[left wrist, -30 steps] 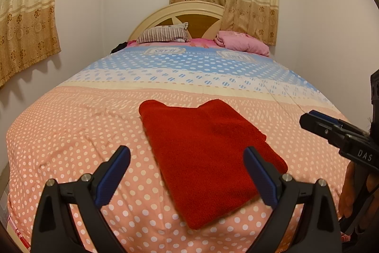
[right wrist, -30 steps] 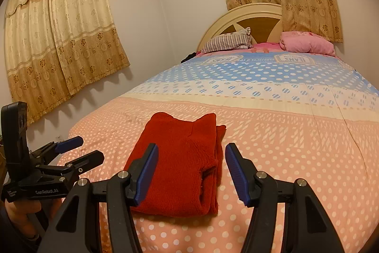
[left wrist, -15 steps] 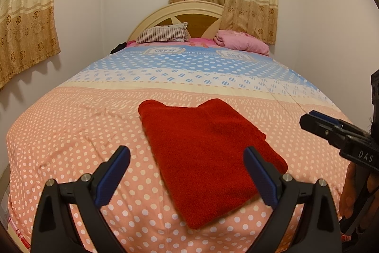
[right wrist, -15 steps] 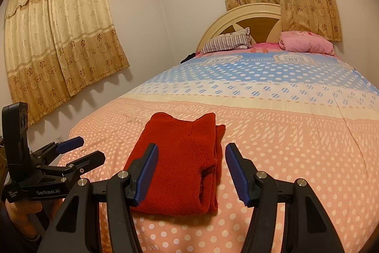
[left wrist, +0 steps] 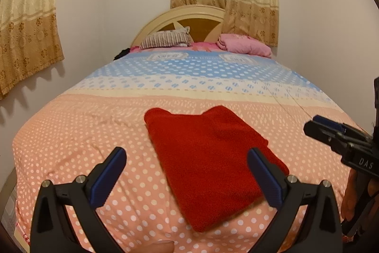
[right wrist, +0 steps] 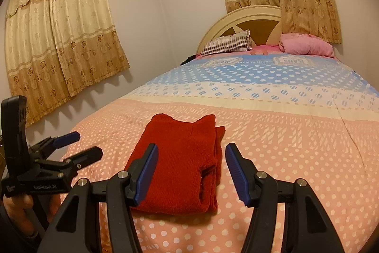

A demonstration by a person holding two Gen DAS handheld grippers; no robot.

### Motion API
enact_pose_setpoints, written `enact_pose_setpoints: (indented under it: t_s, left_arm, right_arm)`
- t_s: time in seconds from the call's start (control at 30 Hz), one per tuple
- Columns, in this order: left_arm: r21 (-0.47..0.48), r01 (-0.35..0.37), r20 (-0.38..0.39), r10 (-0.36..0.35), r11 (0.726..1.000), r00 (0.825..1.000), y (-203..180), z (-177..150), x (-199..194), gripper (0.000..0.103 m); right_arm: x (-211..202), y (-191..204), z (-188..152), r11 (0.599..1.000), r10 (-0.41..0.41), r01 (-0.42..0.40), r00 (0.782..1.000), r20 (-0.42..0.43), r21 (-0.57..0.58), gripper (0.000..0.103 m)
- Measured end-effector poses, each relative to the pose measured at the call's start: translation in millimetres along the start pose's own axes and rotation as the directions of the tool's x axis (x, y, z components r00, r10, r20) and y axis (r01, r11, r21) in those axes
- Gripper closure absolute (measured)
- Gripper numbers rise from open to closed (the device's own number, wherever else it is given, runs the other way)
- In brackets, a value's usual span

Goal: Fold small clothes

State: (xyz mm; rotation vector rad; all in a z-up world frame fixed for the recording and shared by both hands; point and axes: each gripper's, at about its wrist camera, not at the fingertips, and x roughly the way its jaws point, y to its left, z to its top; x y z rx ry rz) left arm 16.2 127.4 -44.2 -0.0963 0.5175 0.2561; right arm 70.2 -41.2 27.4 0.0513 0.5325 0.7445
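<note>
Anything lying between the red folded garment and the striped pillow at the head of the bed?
Nothing: only bare bedspread lies between the red garment and the striped pillow. The right wrist view shows it; the left wrist view agrees.

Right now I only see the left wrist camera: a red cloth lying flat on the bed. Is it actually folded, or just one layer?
Observer: Folded. The right wrist camera shows the red garment more side on, with several layers stacked along its right edge.
Visitor: And the other gripper at the edge of my screen, is it holding anything?
Observer: No. From its own camera, the right gripper is open, its blue pads wide apart and gripping nothing.
</note>
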Motion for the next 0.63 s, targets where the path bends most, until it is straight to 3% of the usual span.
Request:
enact_pose_setpoints:
  t_s: [0.63]
  left_arm:
    - [0.023, -0.016, 0.012, 0.016, 1.000, 1.000, 14.6, 2.9, 3.5, 0.000]
  right_arm:
    - [5.9, 0.4, -5.3, 1.000, 0.007, -0.007, 1.000, -0.029, -0.003, 0.043]
